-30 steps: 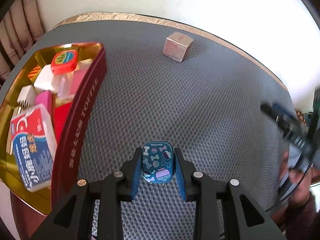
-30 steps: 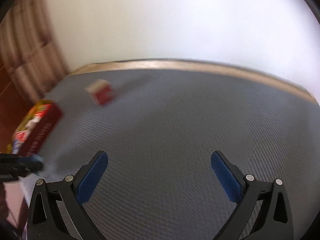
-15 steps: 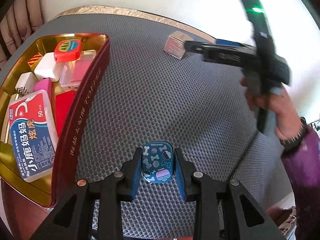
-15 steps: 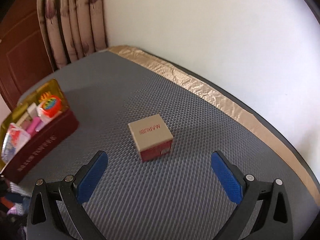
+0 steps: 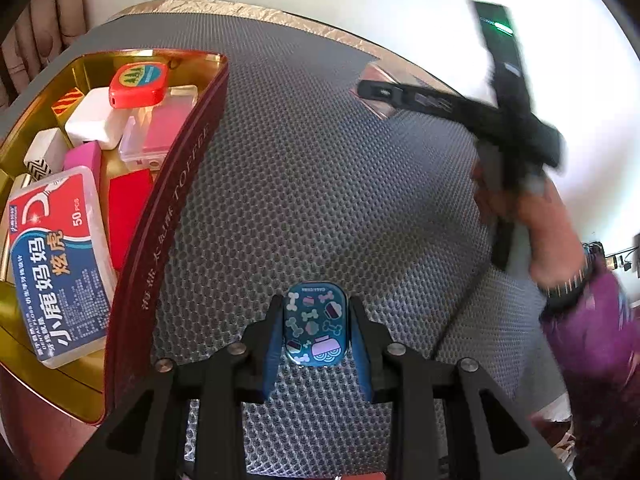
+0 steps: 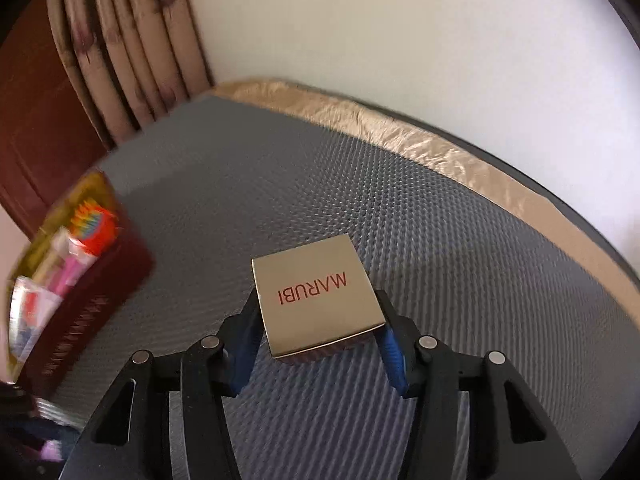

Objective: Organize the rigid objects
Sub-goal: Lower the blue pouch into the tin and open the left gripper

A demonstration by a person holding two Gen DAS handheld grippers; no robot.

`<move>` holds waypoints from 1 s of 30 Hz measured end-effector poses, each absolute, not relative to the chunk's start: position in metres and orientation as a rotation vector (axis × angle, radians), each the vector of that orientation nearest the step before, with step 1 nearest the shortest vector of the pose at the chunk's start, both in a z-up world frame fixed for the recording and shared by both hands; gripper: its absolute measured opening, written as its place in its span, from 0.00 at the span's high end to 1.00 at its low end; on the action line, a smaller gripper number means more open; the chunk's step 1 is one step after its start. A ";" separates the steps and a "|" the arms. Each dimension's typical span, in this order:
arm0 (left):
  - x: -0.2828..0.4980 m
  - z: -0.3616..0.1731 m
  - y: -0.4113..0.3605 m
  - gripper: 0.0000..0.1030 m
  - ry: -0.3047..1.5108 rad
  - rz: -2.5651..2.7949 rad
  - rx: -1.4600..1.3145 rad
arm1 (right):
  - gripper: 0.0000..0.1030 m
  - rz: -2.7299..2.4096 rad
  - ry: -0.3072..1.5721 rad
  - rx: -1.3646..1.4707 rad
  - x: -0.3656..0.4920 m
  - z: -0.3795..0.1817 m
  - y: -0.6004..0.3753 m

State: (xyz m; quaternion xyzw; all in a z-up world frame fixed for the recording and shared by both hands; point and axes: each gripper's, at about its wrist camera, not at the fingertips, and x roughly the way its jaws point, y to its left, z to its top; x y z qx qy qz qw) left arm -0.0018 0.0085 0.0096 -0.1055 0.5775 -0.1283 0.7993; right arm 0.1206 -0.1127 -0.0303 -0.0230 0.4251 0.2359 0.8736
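My left gripper [image 5: 316, 322] is shut on a small blue tin [image 5: 315, 324] printed with bones, held above the grey mat. To its left stands a dark red tin box [image 5: 168, 216] with a gold inside, holding several small packs. My right gripper [image 6: 318, 322] has its blue fingers on both sides of a beige MARUBI box [image 6: 316, 300] on the mat. In the left wrist view the right gripper [image 5: 440, 100] hides most of that box [image 5: 376, 74].
The grey mat [image 6: 280, 184] covers a round table with a gold cloth rim [image 6: 400, 136]. A white wall stands behind, with curtains [image 6: 132, 48] at the far left. The red tin box also shows blurred in the right wrist view [image 6: 92, 304].
My right gripper has moved in over the MARUBI box and closed from wide open to its sides. My left gripper still holds the blue tin, and has shifted toward the red tin box.
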 end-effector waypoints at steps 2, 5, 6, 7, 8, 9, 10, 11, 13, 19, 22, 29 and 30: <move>-0.006 0.012 0.007 0.70 1.226 -0.282 -0.227 | 0.52 0.482 0.862 -0.026 0.090 -0.026 -0.120; -0.015 0.017 0.004 0.70 1.206 -0.294 -0.217 | 0.52 0.444 0.849 -0.010 0.036 -0.032 -0.127; -0.019 0.021 0.006 0.70 1.198 -0.296 -0.215 | 0.52 0.444 0.849 -0.010 0.036 -0.032 -0.127; -0.022 0.024 0.008 0.70 1.193 -0.298 -0.217 | 0.52 0.424 0.856 0.001 0.015 -0.036 -0.131; -0.025 0.027 0.012 0.70 1.189 -0.302 -0.223 | 0.52 0.424 0.856 0.001 0.015 -0.036 -0.131; -0.029 0.032 0.017 0.70 1.185 -0.305 -0.232 | 0.52 0.419 0.864 0.014 0.004 -0.039 -0.133; -0.032 0.038 0.023 0.70 1.178 -0.301 -0.239 | 0.52 0.414 0.869 0.023 -0.006 -0.041 -0.134; -0.035 0.043 0.031 0.70 1.167 -0.293 -0.244 | 0.52 0.397 0.865 0.015 -0.016 -0.045 -0.132; -0.042 0.059 0.049 0.70 1.136 -0.272 -0.243 | 0.52 0.389 0.861 0.007 -0.022 -0.046 -0.131; -0.032 0.100 0.115 0.70 1.063 -0.167 -0.238 | 0.52 0.340 0.832 -0.012 -0.033 -0.045 -0.131; -0.008 0.103 0.148 0.70 1.055 -0.086 -0.219 | 0.52 0.319 0.834 -0.008 -0.032 -0.045 -0.132; 0.050 0.070 0.178 0.70 1.095 -0.013 -0.208 | 0.52 0.315 0.839 -0.012 -0.031 -0.046 -0.131; 0.056 0.063 0.176 0.70 1.101 -0.013 -0.209 | 0.52 0.317 0.843 -0.010 -0.031 -0.046 -0.131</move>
